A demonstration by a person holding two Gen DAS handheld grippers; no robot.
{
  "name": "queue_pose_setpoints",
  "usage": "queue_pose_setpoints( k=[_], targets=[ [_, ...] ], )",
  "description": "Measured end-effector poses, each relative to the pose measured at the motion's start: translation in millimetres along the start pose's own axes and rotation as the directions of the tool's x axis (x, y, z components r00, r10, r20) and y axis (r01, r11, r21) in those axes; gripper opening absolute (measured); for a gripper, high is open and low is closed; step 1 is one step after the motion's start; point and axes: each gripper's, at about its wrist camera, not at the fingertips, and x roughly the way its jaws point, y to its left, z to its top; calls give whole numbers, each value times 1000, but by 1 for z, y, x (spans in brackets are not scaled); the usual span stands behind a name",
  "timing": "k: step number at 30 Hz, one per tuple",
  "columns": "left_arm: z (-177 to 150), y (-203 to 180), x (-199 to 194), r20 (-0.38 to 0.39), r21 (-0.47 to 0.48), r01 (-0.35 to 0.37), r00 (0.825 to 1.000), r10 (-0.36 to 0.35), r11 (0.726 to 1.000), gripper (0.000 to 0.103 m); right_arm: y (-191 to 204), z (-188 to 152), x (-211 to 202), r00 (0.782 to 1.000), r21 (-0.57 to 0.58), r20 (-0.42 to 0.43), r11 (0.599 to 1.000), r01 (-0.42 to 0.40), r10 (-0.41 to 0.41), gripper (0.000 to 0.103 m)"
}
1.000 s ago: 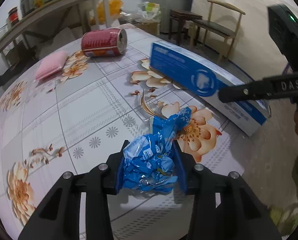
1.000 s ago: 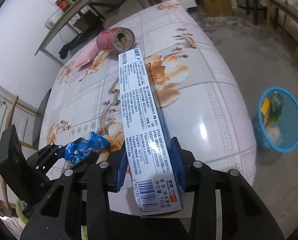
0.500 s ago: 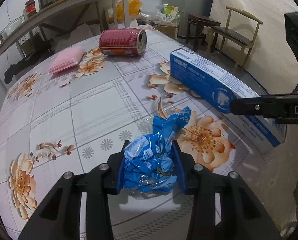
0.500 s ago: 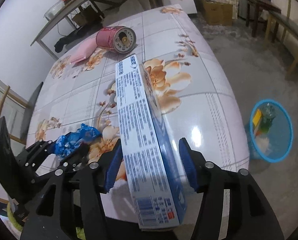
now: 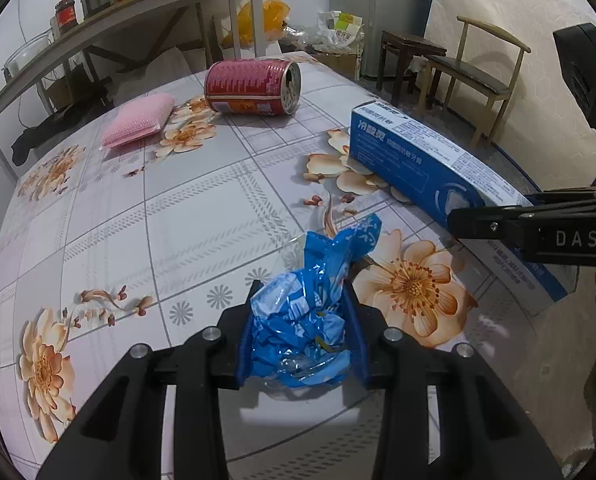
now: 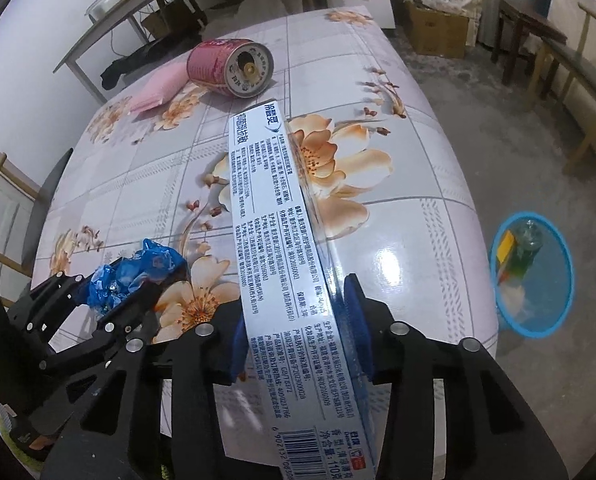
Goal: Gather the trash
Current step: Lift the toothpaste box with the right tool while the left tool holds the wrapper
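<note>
Toothpaste box (image 6: 282, 280) re-gripped; bin (image 6: 533, 276) right-view only

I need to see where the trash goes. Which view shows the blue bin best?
The right wrist view: the blue bin sits on the floor beside the table, already holding some trash. The left wrist view does not show it.

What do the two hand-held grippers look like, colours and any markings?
Both are matte black plastic frames with silver screw heads and blue pads inside the fingers. The right hand-held gripper carries white letters "DAS" on its side, and a black block with a small green light sits behind it.
</note>
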Motion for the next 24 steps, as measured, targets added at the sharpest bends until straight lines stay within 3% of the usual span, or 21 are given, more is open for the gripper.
queue_pose_setpoints(
  k=[24],
  targets=[
    [0, 4, -4, 18, -27, -3, 1000, 4, 1000, 33, -8, 1, -10, 999, 64, 34, 997, -41, 39, 35]
  ],
)
